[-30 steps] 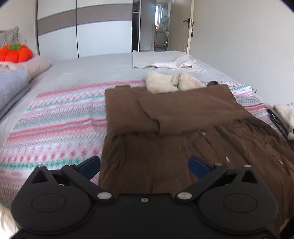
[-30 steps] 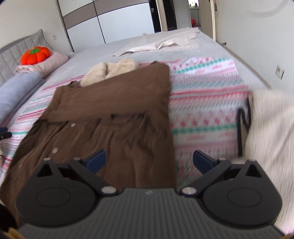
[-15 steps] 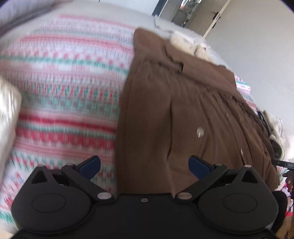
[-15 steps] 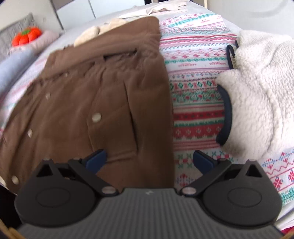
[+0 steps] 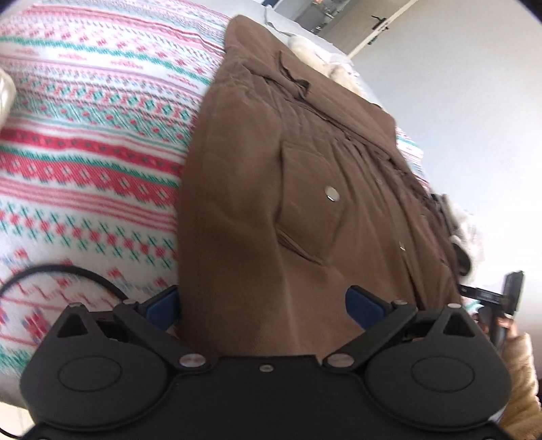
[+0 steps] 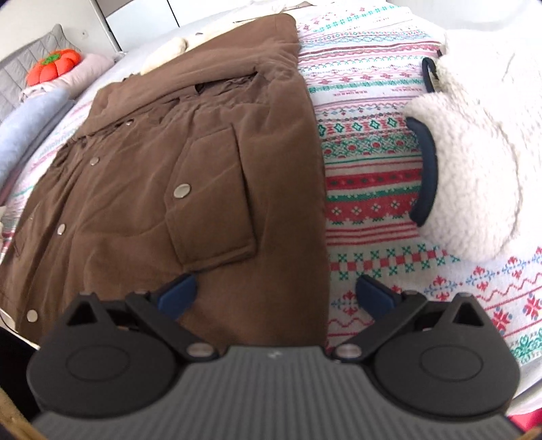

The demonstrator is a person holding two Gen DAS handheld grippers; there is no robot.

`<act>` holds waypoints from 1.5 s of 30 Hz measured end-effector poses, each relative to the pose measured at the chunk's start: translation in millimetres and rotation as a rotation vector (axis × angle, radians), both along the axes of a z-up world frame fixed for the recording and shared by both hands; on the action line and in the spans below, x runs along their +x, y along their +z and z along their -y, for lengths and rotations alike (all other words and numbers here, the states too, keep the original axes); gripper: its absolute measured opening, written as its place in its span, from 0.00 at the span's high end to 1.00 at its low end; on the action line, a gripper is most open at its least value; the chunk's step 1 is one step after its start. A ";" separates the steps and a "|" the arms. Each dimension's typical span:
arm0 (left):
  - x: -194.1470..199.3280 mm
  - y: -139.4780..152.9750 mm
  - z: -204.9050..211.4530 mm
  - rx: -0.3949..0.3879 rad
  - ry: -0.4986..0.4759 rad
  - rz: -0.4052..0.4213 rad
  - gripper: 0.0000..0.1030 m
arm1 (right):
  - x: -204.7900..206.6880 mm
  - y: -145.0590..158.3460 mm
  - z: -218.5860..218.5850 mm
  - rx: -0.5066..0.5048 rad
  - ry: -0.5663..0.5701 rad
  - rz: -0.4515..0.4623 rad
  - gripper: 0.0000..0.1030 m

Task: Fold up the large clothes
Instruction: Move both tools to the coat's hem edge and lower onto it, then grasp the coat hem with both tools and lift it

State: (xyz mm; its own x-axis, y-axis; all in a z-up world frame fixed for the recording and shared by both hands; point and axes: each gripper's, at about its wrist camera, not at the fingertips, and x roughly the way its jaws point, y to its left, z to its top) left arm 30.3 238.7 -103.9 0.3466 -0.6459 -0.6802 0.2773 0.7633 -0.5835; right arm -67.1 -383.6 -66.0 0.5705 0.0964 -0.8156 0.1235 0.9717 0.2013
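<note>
Home bedroom: bed covered with a red-green patterned blanket [image 6: 369, 176], quilted grey headboard [image 6: 30, 64] with an orange pumpkin cushion [image 6: 54, 66] and pillows at the bed's far left corner, wardrobe doors [image 6: 142, 17] behind, white door with handle [image 5: 379, 28].

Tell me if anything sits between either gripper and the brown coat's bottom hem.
Nothing visible does. The brown coat runs bare right up to the open left gripper and right gripper; the white fleece lies off to the side.
</note>
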 end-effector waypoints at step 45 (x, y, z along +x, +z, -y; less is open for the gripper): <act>-34.8 24.6 27.2 -0.064 0.095 0.075 0.80 | -31.2 27.6 -8.9 0.196 0.049 0.139 0.93</act>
State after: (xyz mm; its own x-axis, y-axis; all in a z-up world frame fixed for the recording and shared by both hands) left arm -4.5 211.5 -79.2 0.4566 -0.6491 -0.6084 0.2497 0.7499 -0.6126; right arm -98.3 -374.8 -38.4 0.6665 0.2752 -0.6928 0.0351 0.9167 0.3979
